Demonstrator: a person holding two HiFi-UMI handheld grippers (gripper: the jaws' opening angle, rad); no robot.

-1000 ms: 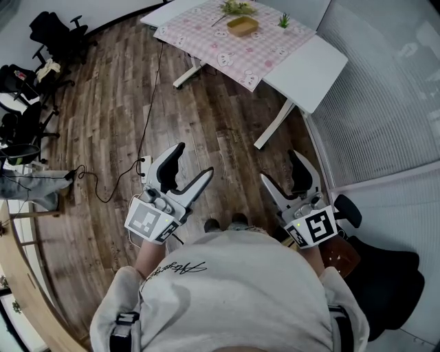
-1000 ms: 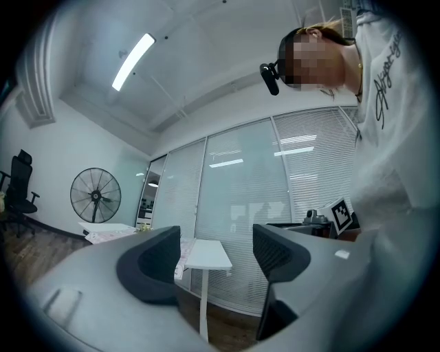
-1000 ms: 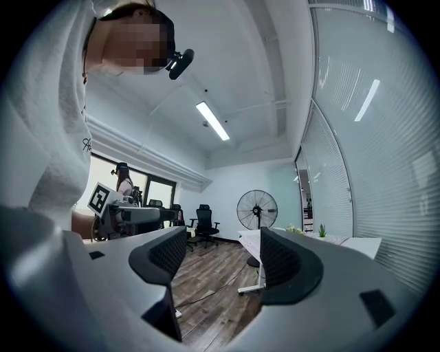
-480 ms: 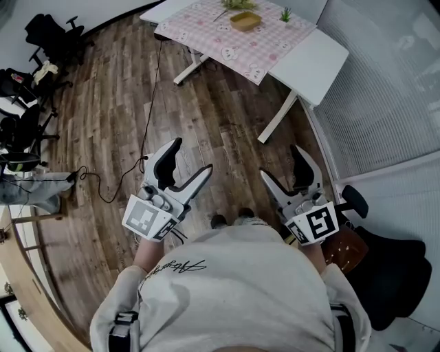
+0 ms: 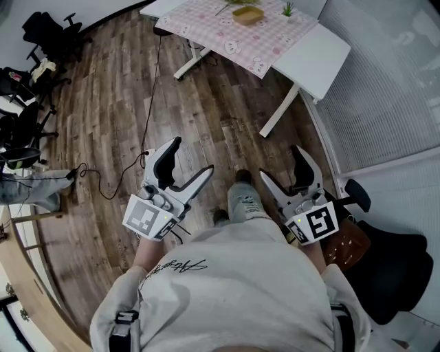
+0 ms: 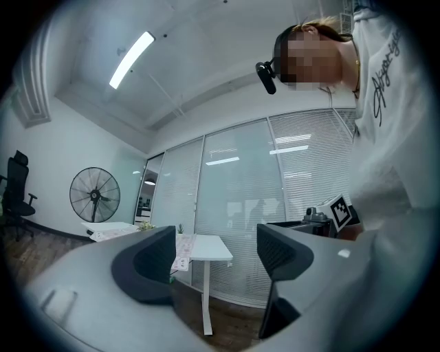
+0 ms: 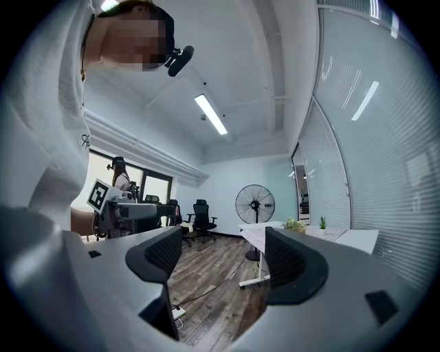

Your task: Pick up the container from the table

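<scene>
Container (image 5: 248, 15), tan and shallow, sits on the pink cloth (image 5: 234, 34) at the table's (image 5: 306, 58) far end, well apart from both grippers; only the head view shows it clearly. Both gripper views show a standing fan (image 7: 254, 204), which the head view does not. Left gripper (image 5: 192, 157) and right gripper (image 5: 280, 163) hang over the wood floor (image 5: 206, 103). Each has its jaws wide apart, having just been opening, with nothing between them.

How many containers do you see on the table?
1: a tan container on the pink checked cloth, left of a small plant; others may lie beyond the frame's top.
</scene>
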